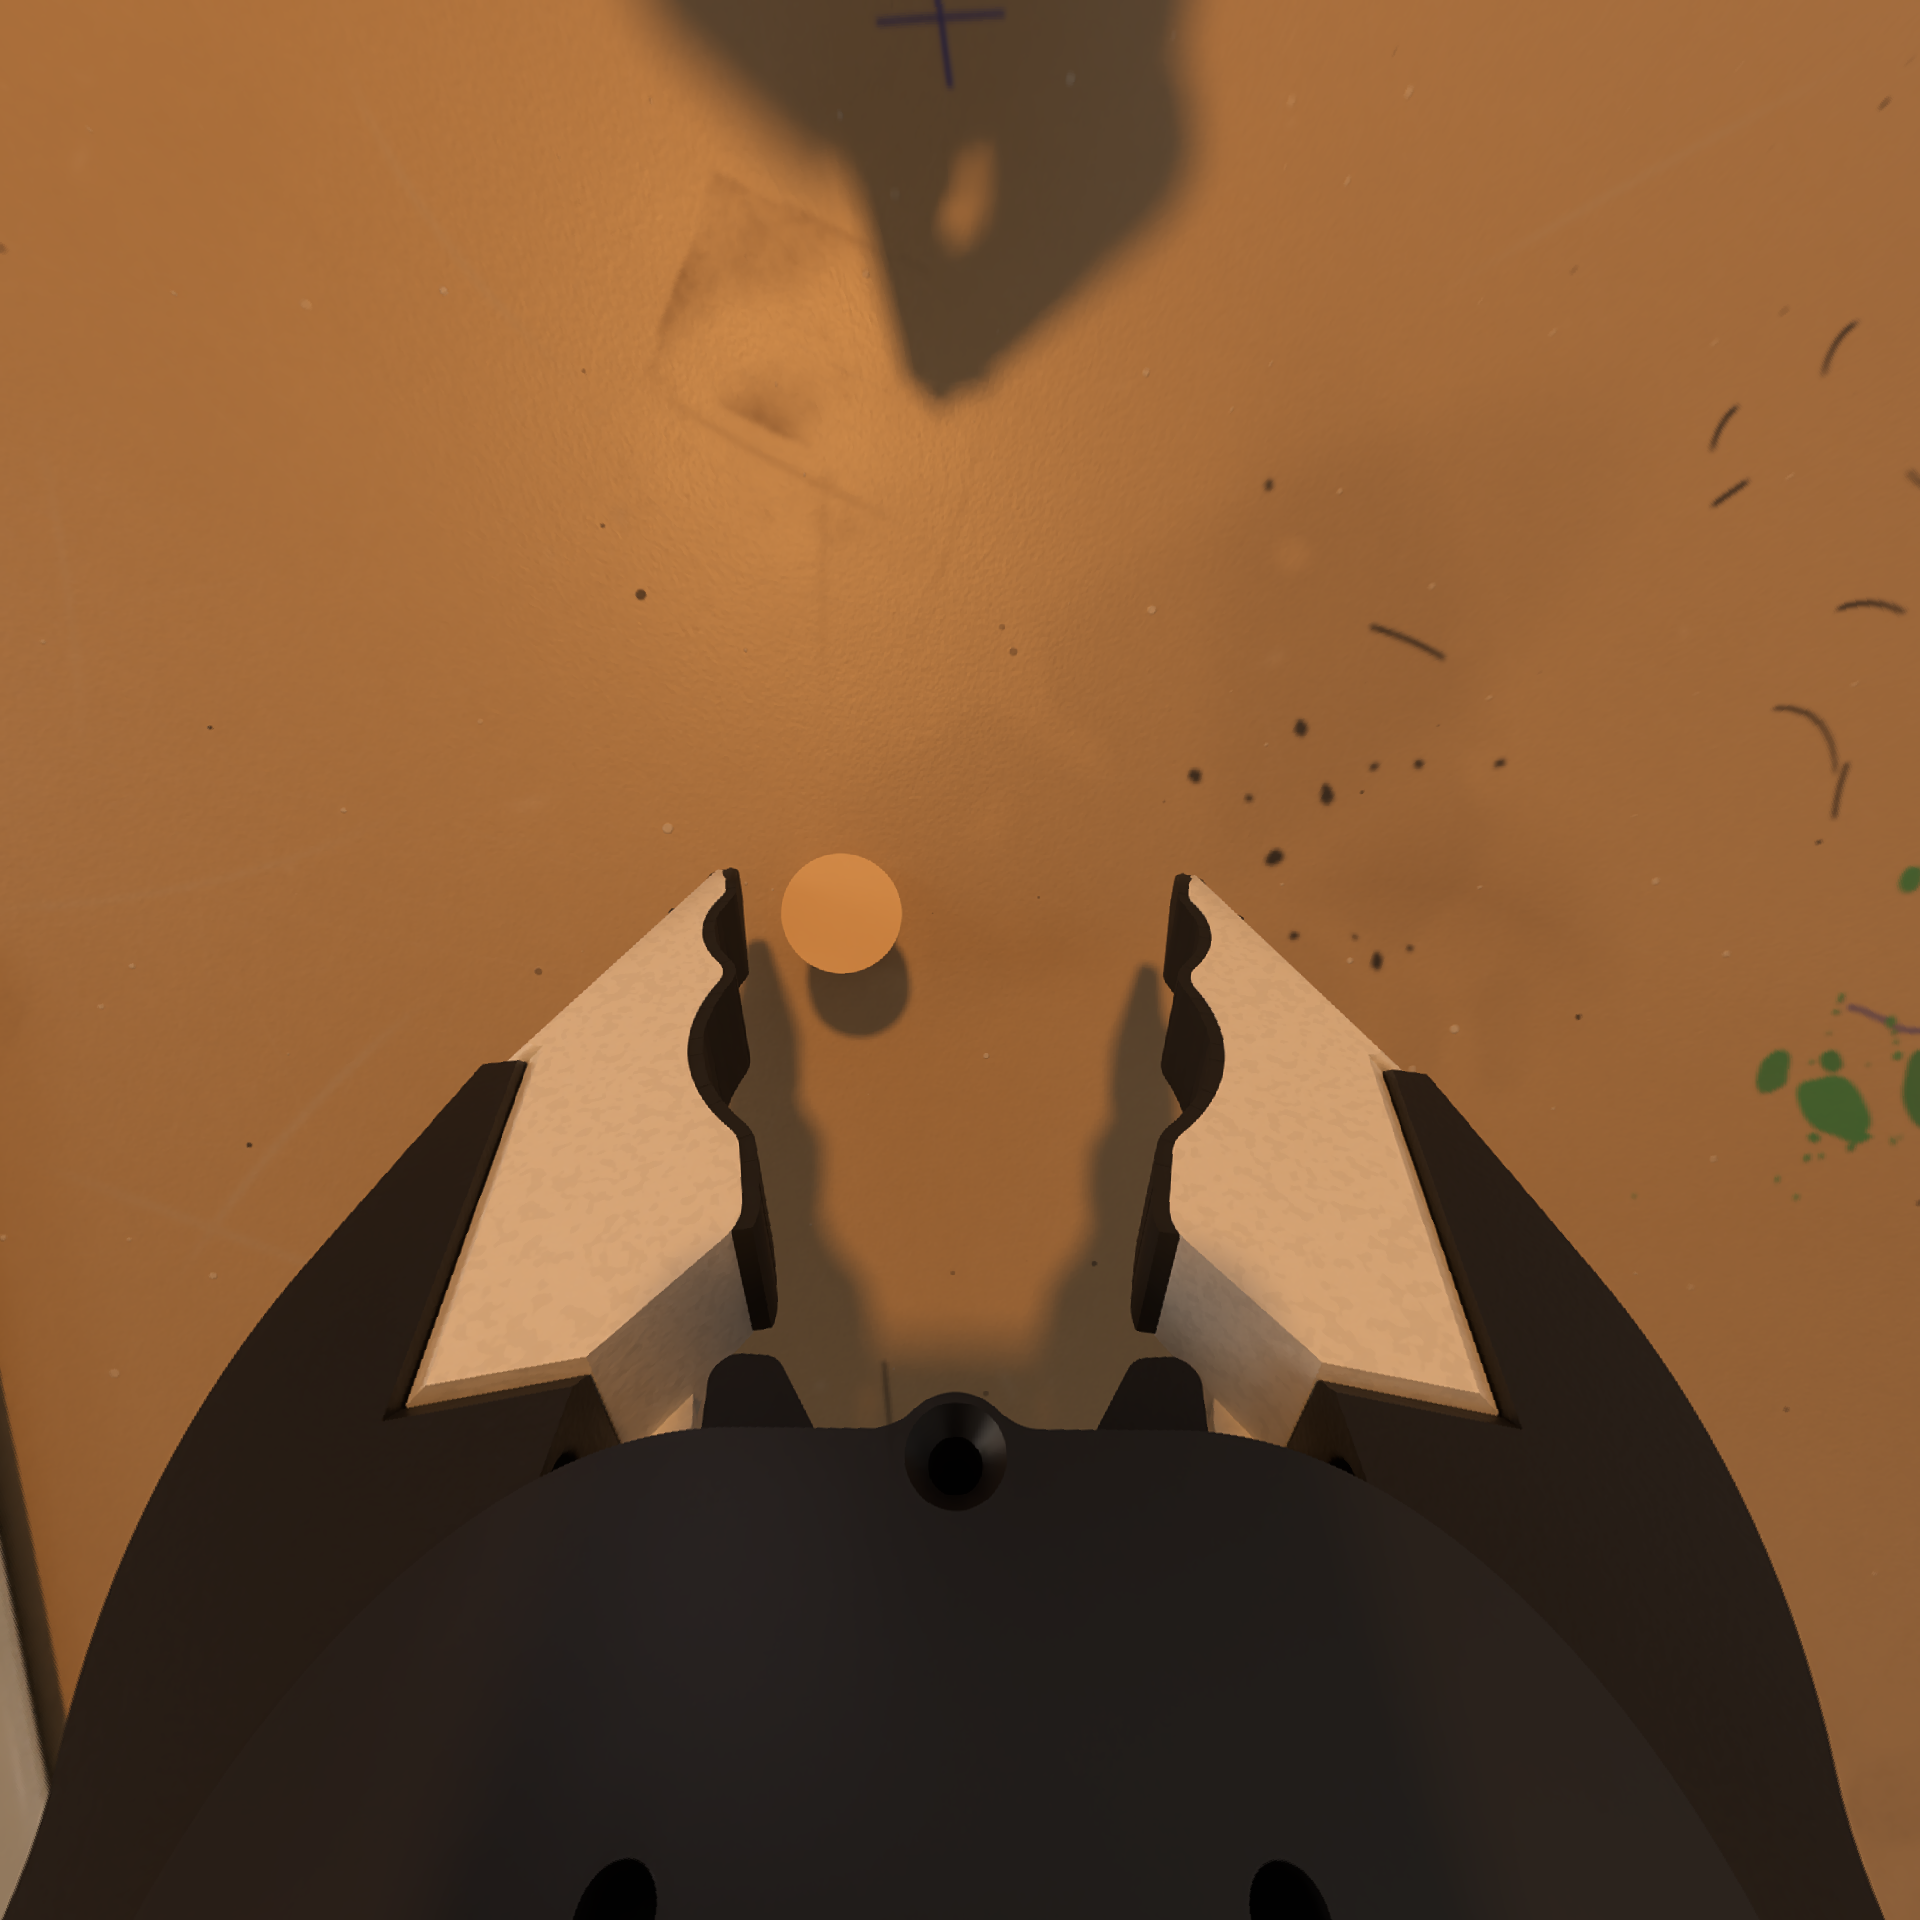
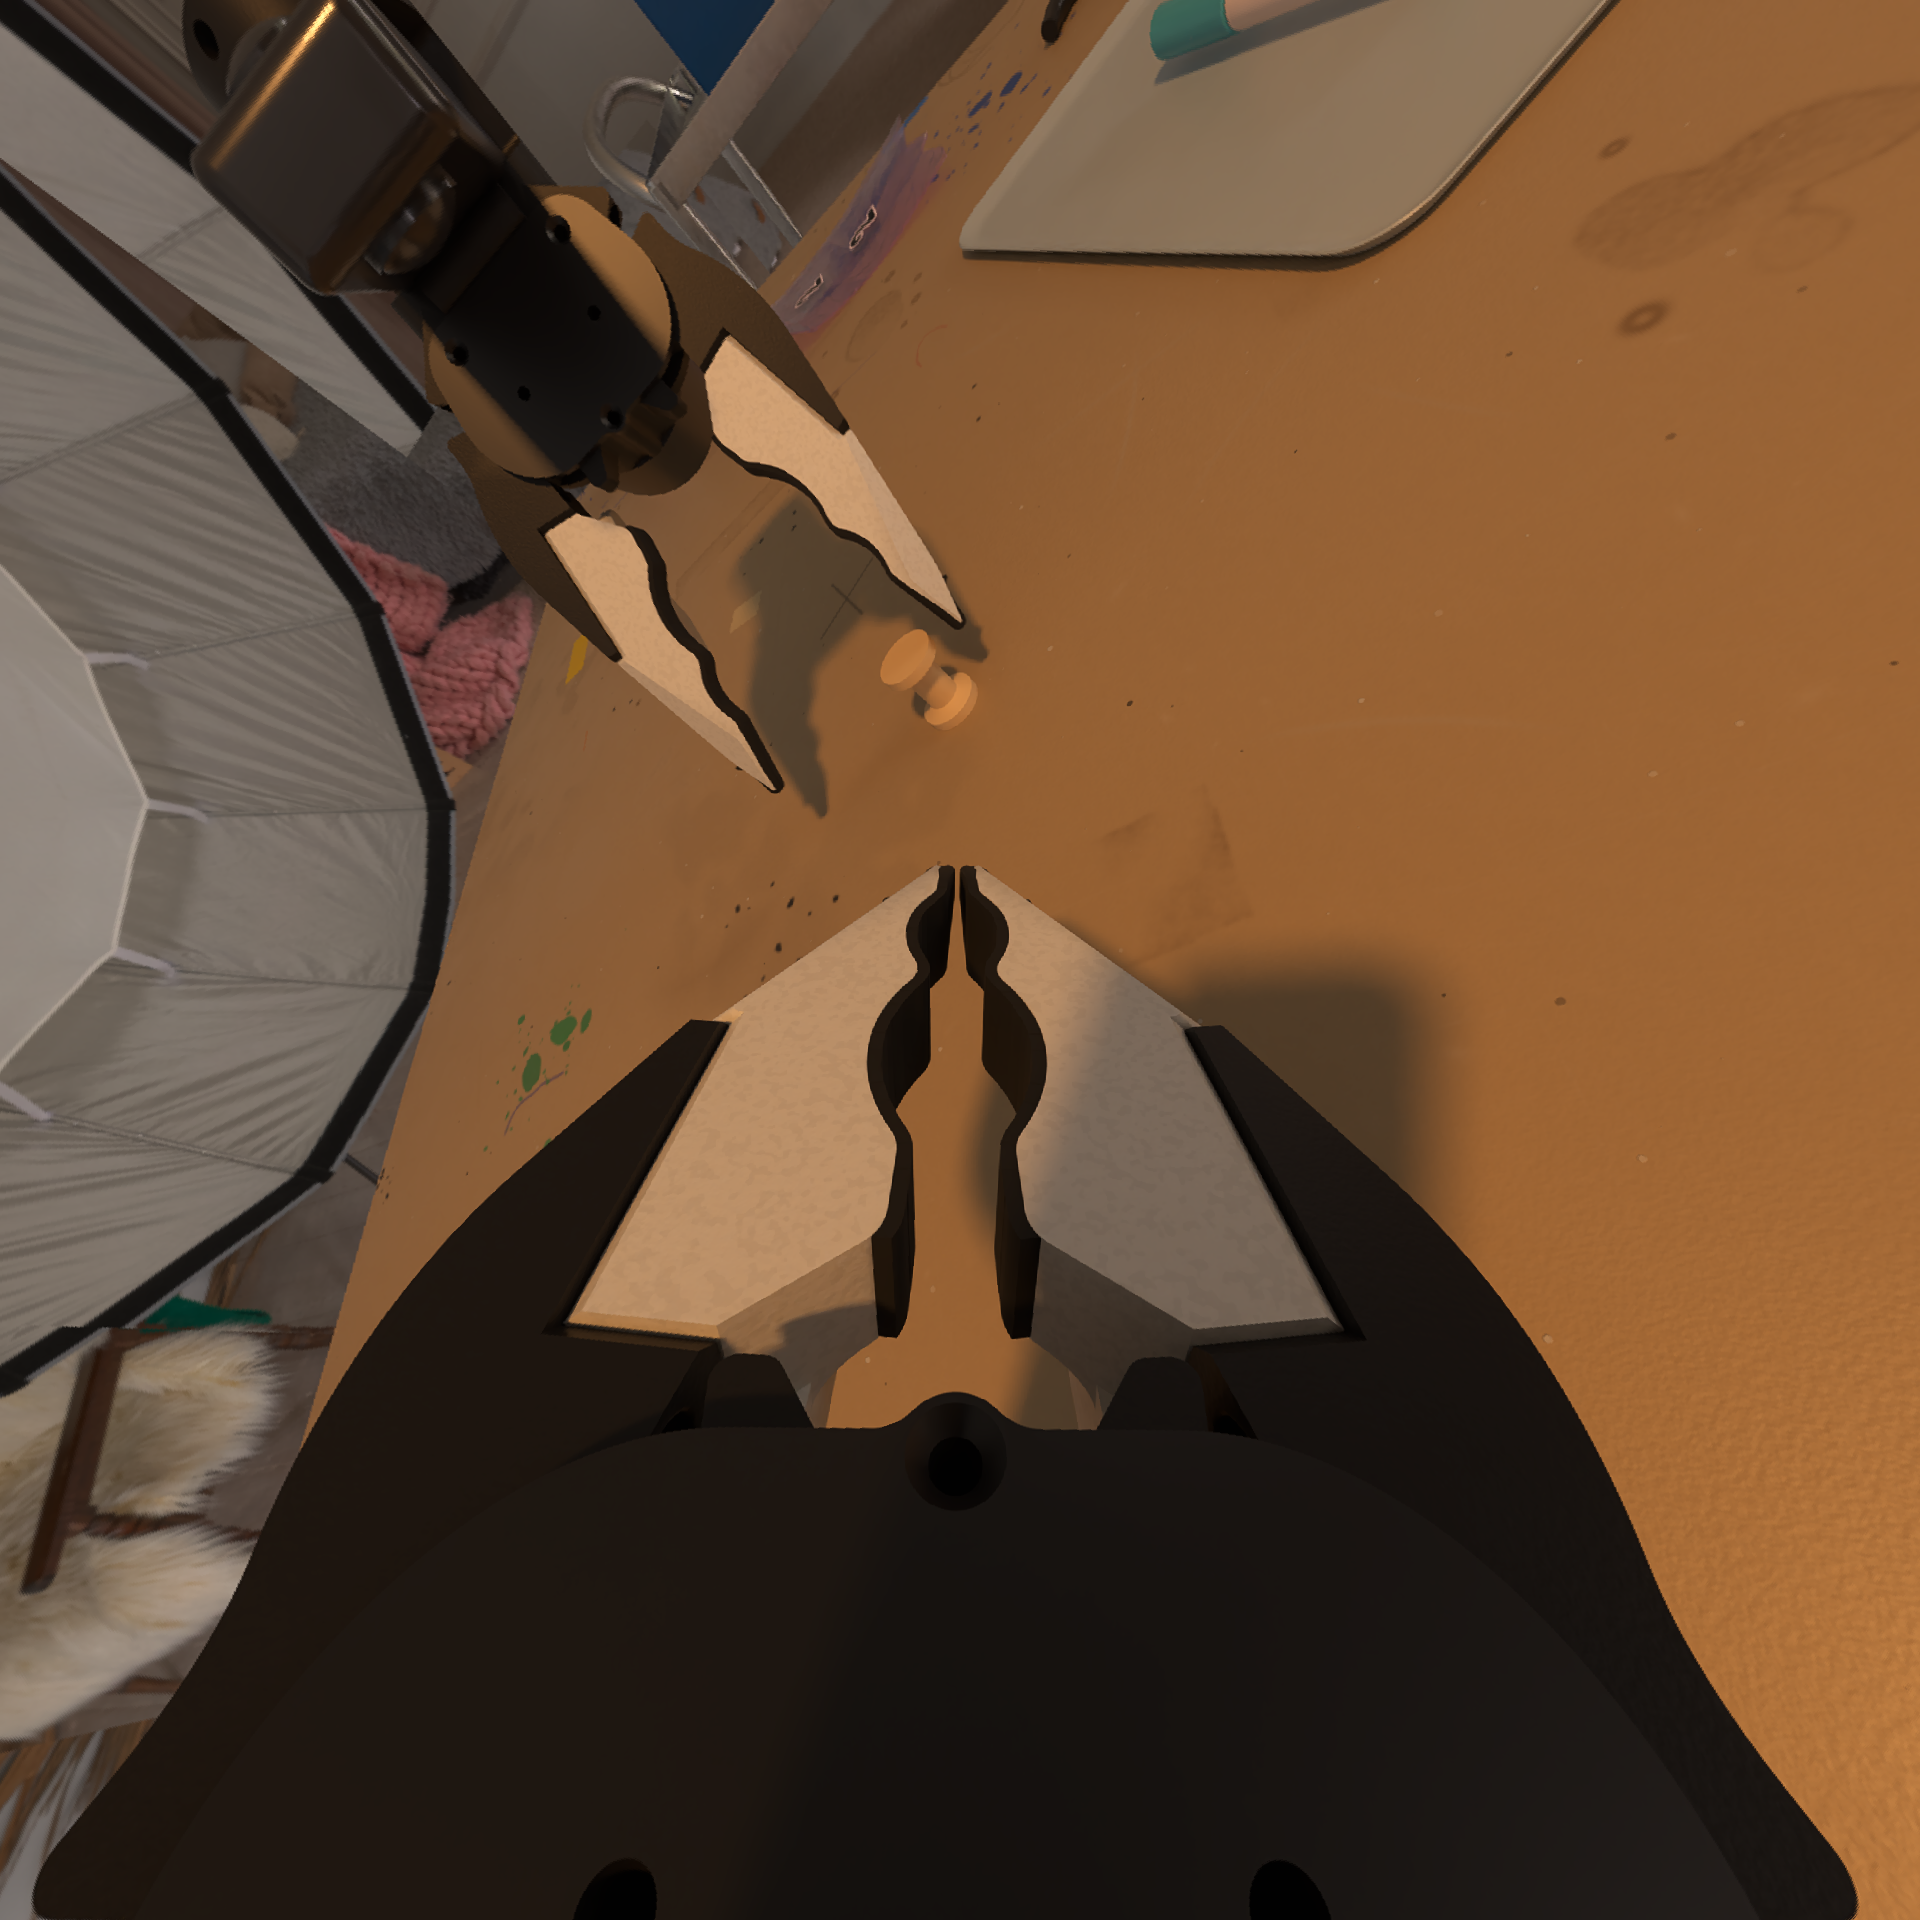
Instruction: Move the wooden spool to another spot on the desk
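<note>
Between the wide-open jaws of the left gripper (image 1: pixel 954 883) stands the wooden spool (image 1: pixel 841 912), upright on the brown counter (image 1: pixel 416 623). From above, in the left wrist view, only its round flat top shows, with a small dark shadow just below it. The spool sits much closer to the left finger (image 1: pixel 623 1122) than to the right finger (image 1: pixel 1288 1122), and it is up near the tips, not deep between them. Nothing is touching it that I can see. So the step in hand looks like the reach: the left gripper is over the spool but has not grabbed it yet. Next, I think the gripper should slide a little toward its left so the spool sits in the middle, go lower, and then squeeze shut around the thin middle part. If it closes off to one side, the near finger may push the spool and tip it over. The right wrist view shows the spool (image 2: pixel 928 677) from the side. It is pale tan wood, smooth, with a round disc on top, a thin neck, and a round disc at the bottom. It is small next to the fingers, and it looks light and easy to knock. The right gripper (image 2: pixel 954 881) hangs well apart from the spool with its jaws almost together and nothing between them. A pale mat (image 2: pixel 1247 187) lies far off on the counter, and green paint spots (image 2: pixel 551 1049) mark the counter's edge.
</note>
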`<state>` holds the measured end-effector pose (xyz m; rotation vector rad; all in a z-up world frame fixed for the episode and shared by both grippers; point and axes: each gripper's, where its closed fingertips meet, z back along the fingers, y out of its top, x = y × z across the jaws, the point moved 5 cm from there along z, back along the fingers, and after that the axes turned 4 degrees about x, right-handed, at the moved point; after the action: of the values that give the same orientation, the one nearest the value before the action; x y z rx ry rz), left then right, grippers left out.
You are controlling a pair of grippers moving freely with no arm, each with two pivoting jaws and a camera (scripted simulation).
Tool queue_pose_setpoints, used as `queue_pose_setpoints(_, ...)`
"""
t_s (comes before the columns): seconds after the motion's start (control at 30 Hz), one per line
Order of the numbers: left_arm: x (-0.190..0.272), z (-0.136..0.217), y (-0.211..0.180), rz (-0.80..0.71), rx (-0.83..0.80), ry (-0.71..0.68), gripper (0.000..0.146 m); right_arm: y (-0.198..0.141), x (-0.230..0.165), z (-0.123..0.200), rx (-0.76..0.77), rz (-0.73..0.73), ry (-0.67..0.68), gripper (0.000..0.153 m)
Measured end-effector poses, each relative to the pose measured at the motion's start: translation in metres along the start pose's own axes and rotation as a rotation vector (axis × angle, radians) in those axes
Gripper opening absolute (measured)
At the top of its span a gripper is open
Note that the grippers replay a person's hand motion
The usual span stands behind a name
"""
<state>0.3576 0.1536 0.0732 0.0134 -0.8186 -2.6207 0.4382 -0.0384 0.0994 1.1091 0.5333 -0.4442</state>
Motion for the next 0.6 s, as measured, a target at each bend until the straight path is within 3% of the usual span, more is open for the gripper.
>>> queue_pose_setpoints(0.2, -0.008, -0.012, -0.006, -0.016, -0.082, 0.051, 0.085, 0.0, -0.001, 0.0, -0.001, 0.009, -0.004, 0.001)
queue_pose_setpoints(0.33, -0.014, -0.012, -0.006, -0.006, -0.061, 0.072, 0.076, 0.001, 0.0, 0.002, 0.006, 0.005, -0.005, 0.001)
queue_pose_setpoints(0.6, -0.031, -0.008, -0.004, 0.008, -0.038, 0.173, 0.072, 0.0, 0.001, 0.002, 0.005, 0.003, -0.007, 0.001)
